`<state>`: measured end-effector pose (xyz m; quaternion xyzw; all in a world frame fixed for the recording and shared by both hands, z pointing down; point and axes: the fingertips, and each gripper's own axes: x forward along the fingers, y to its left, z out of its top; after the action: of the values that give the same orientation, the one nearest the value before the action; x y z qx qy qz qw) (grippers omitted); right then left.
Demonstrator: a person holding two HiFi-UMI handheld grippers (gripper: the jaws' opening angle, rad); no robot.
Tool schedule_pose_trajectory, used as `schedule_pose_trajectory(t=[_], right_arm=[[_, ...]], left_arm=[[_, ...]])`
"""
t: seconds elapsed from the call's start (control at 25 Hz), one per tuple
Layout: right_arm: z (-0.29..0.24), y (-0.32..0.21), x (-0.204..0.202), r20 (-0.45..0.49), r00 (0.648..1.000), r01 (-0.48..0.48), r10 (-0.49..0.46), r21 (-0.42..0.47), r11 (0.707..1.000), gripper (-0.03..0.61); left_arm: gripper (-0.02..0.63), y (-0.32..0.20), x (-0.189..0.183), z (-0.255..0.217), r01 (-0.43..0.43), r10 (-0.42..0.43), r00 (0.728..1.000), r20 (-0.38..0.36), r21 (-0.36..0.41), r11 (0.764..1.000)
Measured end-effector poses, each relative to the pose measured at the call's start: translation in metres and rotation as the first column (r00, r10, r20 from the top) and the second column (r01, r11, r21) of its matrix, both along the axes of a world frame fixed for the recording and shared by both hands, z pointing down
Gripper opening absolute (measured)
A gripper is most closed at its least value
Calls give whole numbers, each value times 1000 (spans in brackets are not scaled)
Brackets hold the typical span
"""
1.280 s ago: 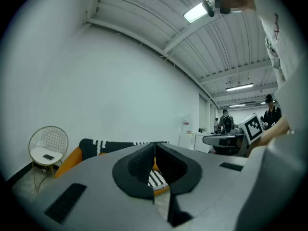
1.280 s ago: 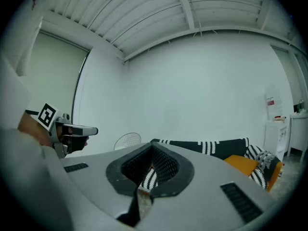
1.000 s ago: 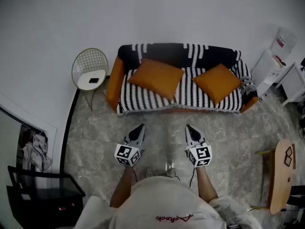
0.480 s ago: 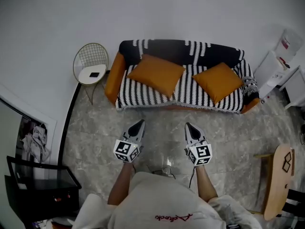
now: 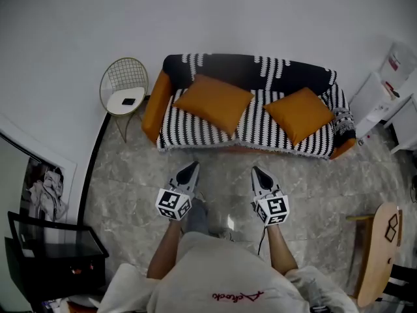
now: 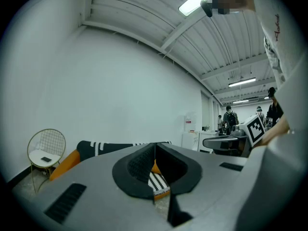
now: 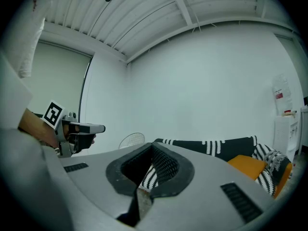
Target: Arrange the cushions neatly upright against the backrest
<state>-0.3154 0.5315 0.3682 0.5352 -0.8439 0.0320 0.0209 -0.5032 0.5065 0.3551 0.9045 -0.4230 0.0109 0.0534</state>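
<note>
A sofa [image 5: 195,130] draped in a black-and-white striped throw stands against the white wall. Two orange cushions lie flat on its seat: the left cushion [image 5: 213,102] and the right cushion [image 5: 298,114]. My left gripper [image 5: 191,169] and right gripper [image 5: 257,173] hover over the marble floor in front of the sofa, both pointing at it, both shut and holding nothing. In the left gripper view the jaws [image 6: 154,150] meet at the tips, with a slice of sofa seen between them. The right gripper view shows the right cushion [image 7: 246,165] and the shut jaws [image 7: 153,150].
A gold wire chair [image 5: 124,90] stands left of the sofa. White appliances [image 5: 384,83] sit at the right wall, a wooden table [image 5: 378,253] at the right edge, a black cabinet [image 5: 45,259] at lower left. People stand far off in the left gripper view.
Both grippers have come slightly nearer the sofa as the person steps forward; the sofa sits a little lower in the head view. The jaws stay shut.
</note>
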Motion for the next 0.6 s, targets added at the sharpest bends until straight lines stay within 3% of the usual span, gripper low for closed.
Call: schedule_pose_trajectory(t=[0.6], right_arm=[[10, -101, 3, -12, 1000, -29, 29, -14, 999, 28]], left_arm=[[38, -110, 9, 12, -34, 34, 999, -39, -6, 999]])
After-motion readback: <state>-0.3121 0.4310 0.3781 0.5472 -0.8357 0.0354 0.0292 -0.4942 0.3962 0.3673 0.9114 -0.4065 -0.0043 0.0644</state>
